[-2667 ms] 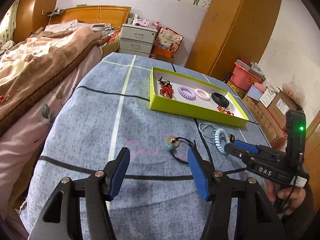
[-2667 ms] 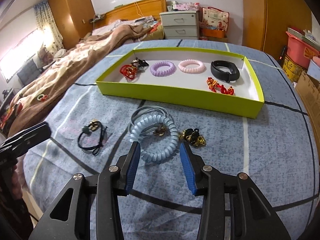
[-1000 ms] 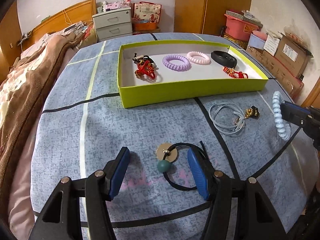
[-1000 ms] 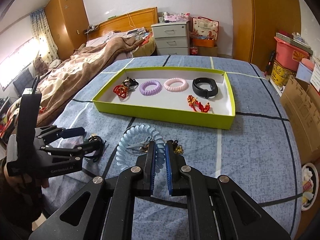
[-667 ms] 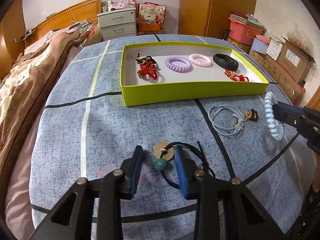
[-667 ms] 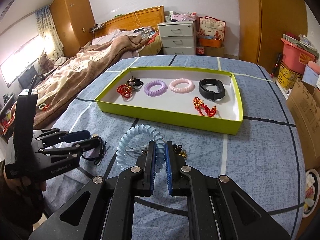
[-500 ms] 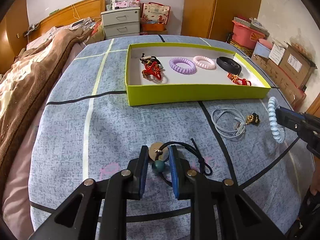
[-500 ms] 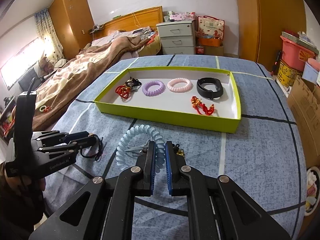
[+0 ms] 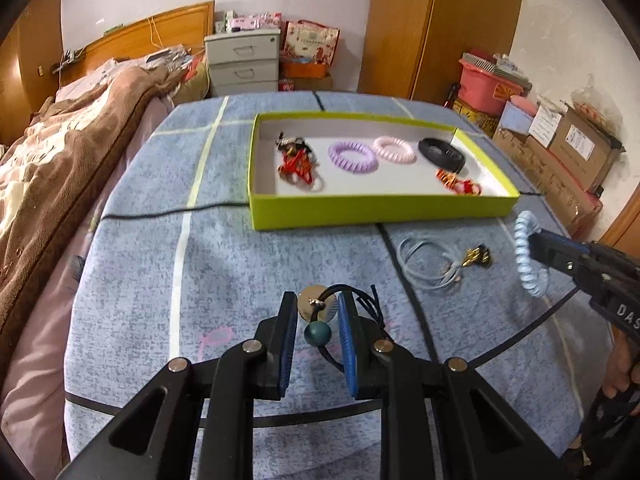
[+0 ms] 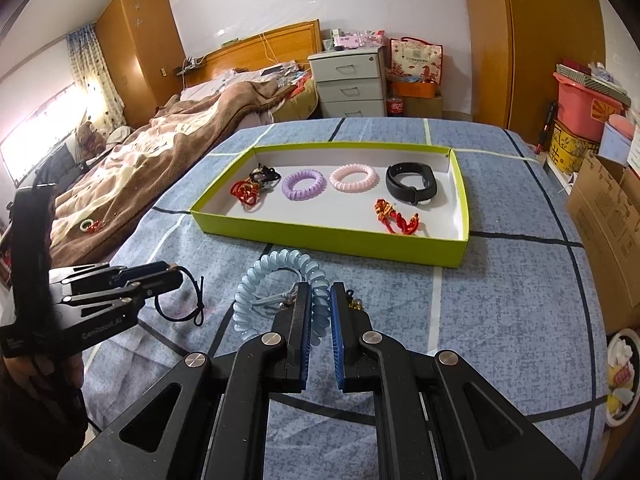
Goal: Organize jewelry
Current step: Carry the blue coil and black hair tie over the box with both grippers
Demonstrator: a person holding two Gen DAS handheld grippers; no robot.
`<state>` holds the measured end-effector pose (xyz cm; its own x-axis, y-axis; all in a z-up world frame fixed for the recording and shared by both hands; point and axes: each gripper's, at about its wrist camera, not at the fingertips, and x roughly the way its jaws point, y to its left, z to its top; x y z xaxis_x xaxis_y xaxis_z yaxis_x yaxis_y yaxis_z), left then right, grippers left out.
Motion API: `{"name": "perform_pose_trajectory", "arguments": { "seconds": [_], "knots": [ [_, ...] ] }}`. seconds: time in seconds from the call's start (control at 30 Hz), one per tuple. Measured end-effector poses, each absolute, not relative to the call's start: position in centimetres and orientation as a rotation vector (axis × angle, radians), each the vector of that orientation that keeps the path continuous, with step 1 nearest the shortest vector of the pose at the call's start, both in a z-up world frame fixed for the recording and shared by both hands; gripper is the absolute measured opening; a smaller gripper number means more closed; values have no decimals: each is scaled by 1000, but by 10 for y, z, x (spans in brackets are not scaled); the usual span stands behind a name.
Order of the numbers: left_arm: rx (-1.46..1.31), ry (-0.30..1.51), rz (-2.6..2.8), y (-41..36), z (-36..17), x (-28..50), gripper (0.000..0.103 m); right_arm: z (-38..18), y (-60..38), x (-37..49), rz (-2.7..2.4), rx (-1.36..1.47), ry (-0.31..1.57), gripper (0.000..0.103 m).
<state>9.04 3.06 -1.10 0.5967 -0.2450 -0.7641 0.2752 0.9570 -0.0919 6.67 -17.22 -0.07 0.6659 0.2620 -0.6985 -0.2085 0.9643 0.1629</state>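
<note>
- Left gripper (image 9: 317, 312): fingers clamped on the black hair tie (image 9: 320, 322) with teal bead and disc charm, just above the blue bedspread (image 9: 160, 264).
- Right gripper (image 10: 320, 296): fingers pinched on the pale-blue spiral hair tie (image 10: 276, 276), near the yellow-green tray (image 10: 332, 240).

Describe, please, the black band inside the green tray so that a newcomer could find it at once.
Start at the shallow lime-green tray on the blue bedspread. Along its far side lie a purple coil ring and a pink coil ring; the black band is next, nearest the tray's right end. It alone is smooth, flat and black, not coiled or knotted.
</note>
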Motion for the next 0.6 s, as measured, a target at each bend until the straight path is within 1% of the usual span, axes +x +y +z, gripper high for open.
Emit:
{"name": "perform_pose_trajectory", "arguments": {
  "seconds": [0.33, 0.6],
  "knots": [
    [-13, 774, -310, 30, 28, 101, 21, 18, -185, 80, 232, 84, 753, 10],
    [-26, 760, -332, 20, 35, 118, 21, 21, -197, 116, 200, 94, 763, 10]
  ]
}}
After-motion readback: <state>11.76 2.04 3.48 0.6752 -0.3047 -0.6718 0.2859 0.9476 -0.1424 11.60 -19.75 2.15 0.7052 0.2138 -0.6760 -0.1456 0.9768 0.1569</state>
